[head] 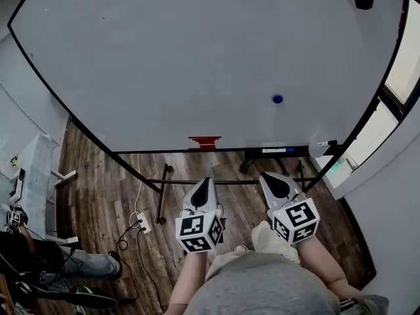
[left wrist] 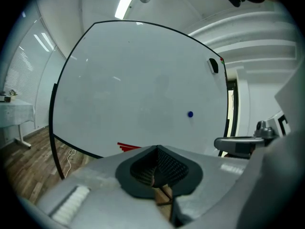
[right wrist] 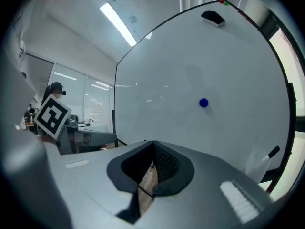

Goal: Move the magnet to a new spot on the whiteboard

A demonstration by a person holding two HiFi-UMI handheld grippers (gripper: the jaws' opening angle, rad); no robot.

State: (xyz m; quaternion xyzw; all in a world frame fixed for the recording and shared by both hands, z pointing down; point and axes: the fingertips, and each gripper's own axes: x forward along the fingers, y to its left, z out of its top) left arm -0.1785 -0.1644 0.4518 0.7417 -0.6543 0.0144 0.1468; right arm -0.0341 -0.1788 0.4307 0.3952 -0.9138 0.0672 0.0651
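Magnet [head: 277, 99]: sitting untouched near the lower right corner of the whiteboard [head: 164, 64]
Left tongs [head: 205, 182]: pressing together, empty, well short of it
Right tongs [head: 270, 179]: pressing together, empty
Remaining: reaching, gripping, relocating

Nothing readable for you here. The whiteboard [head: 197, 58] carries only red strokes [head: 205, 142] at its 6 o'clock edge, and they can't be made out as letters. The strip label [head: 274, 151] on the board's lower rail, at about 5 o'clock, is too small to read. The cube [head: 199, 231] on your left gripper [head: 205, 184] and the cube [head: 296, 220] on your right gripper [head: 268, 179] show square black-and-white marker patterns, with no letters or digits.
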